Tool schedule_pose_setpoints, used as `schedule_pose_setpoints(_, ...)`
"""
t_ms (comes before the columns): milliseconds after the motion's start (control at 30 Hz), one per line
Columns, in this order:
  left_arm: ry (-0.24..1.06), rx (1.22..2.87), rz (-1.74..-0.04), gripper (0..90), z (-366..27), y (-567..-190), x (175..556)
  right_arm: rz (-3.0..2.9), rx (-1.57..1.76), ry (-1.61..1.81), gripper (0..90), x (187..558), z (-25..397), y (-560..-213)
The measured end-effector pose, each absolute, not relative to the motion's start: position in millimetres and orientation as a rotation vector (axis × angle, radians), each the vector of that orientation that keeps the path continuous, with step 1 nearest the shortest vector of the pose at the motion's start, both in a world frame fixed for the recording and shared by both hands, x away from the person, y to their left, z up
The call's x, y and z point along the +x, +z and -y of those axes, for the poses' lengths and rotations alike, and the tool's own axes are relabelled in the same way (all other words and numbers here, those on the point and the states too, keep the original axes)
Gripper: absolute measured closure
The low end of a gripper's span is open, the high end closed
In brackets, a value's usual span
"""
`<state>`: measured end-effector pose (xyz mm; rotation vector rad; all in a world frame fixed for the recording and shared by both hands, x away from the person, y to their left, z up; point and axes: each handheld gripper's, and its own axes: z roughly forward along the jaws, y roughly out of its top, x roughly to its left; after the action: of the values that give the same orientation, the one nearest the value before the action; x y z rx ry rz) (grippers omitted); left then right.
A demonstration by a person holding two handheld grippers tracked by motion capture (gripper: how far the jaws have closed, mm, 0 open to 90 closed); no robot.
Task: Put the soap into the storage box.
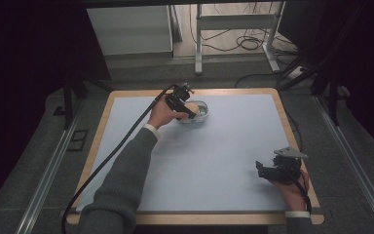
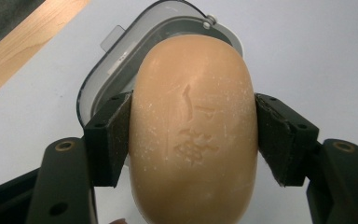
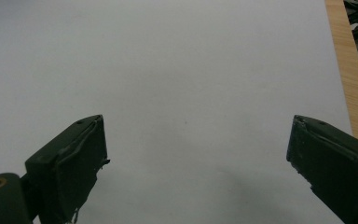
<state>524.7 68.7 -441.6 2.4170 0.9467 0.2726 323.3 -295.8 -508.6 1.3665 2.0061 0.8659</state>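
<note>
A tan oval bar of soap with stamped characters sits between the black jaws of my left gripper, which is shut on its two long sides. The bar hangs just above a clear soap dish with a grey insert. In the high view the left gripper holds the soap over the soap dish near the table's far middle. My right gripper rests at the near right of the table, and in the right gripper view its jaws stand wide apart over the bare mat with nothing between them.
A pale blue mat covers the table inside a wooden rim. A black cable trails from the left gripper off the near left edge. Table legs and loose cables stand on the floor beyond the far edge.
</note>
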Motion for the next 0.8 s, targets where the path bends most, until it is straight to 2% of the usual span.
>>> schedule_pose_setpoints(667, 0.242, 2.440, -0.958, 32.3, -64, -464, 550, -2.002, 1.382, 0.861, 4.8, 325, 300, -510)
schedule_pose_setpoints(800, 0.232, 2.398, -0.930, 28.7, -65, -457, 547, -2.003, 1.382, 0.859, 4.8, 324, 300, -511)
